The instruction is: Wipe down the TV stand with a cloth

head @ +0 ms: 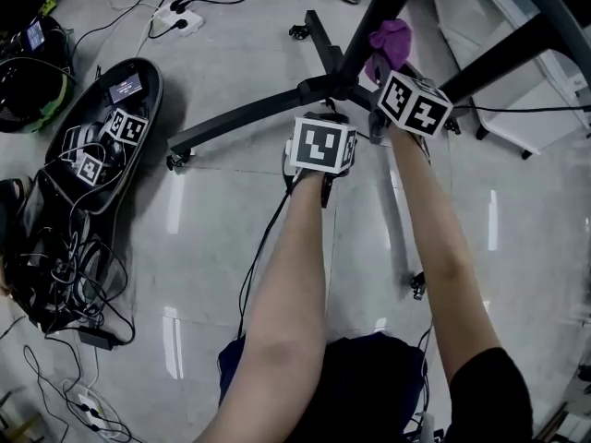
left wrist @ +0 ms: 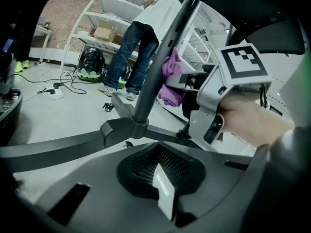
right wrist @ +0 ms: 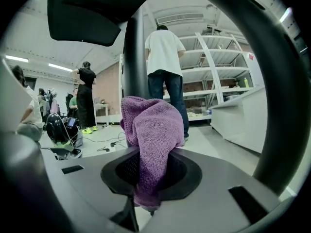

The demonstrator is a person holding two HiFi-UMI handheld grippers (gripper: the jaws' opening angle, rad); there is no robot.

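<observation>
Wiping in hand; right tongs (head: pixel 386 66) clamped on purple cloth (right wrist: pixel 153 130) at TV stand pole (head: pixel 371 24); left tongs (head: pixel 322 115) closed, empty; next: press, drag cloth along pole.

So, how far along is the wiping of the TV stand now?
Done: nothing shows as finished, as the black TV stand looks the same all over. In hand: the right gripper is shut on the purple cloth, held by the upright pole above the base. The left gripper is shut and empty. Left: probably the pole and legs.
</observation>
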